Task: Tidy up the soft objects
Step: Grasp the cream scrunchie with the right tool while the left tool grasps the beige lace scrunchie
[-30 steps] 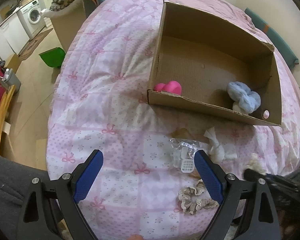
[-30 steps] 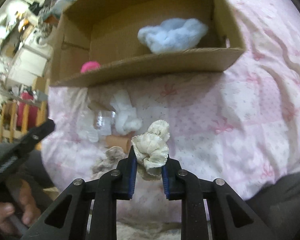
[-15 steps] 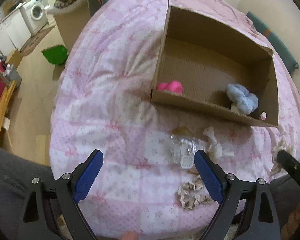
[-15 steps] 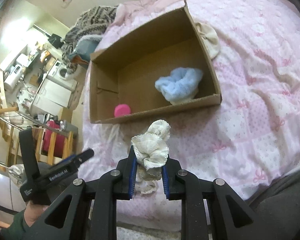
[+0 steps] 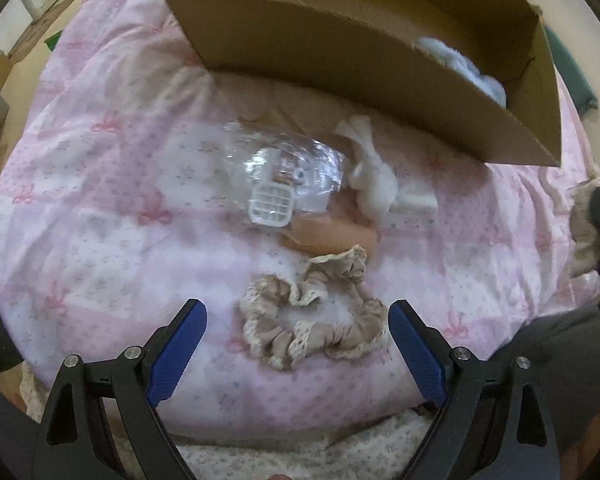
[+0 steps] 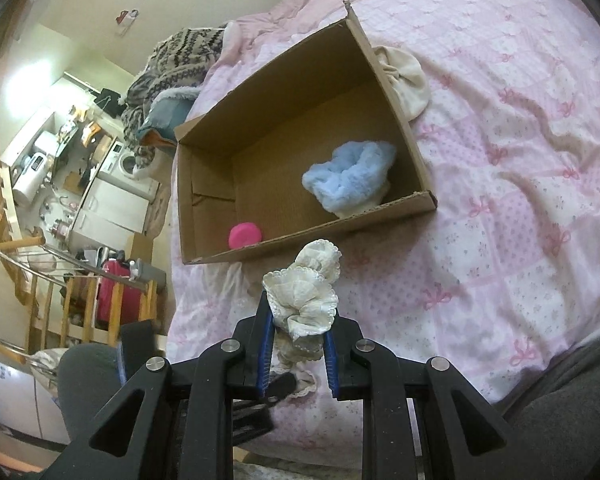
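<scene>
My left gripper [image 5: 298, 334] hangs open just above a beige lace-trimmed scrunchie [image 5: 312, 312] lying on the pink bedspread [image 5: 100, 208]; the scrunchie lies between the spread blue pads, untouched. My right gripper [image 6: 298, 330] is shut on a cream lace scrunchie [image 6: 306, 292], held in the air in front of the open cardboard box [image 6: 384, 80]. Inside the box lie a fluffy light-blue item [image 6: 348, 178] and a pink round item [image 6: 244, 235]. The box's near wall [image 5: 340, 64] hides most of its inside in the left wrist view.
A clear plastic bag with a small white grid piece [image 5: 280, 176], a white knotted cloth [image 5: 372, 176] and a peach-coloured item [image 5: 332, 236] lie between the beige scrunchie and the box. A cream cloth [image 6: 404, 76] rests behind the box. Furniture and a washing machine [image 6: 128, 160] stand left of the bed.
My left gripper has dropped down and forward until the beige scrunchie sits between its pads. My right gripper has lifted and tilted up with the cream scrunchie, bringing the whole box into view.
</scene>
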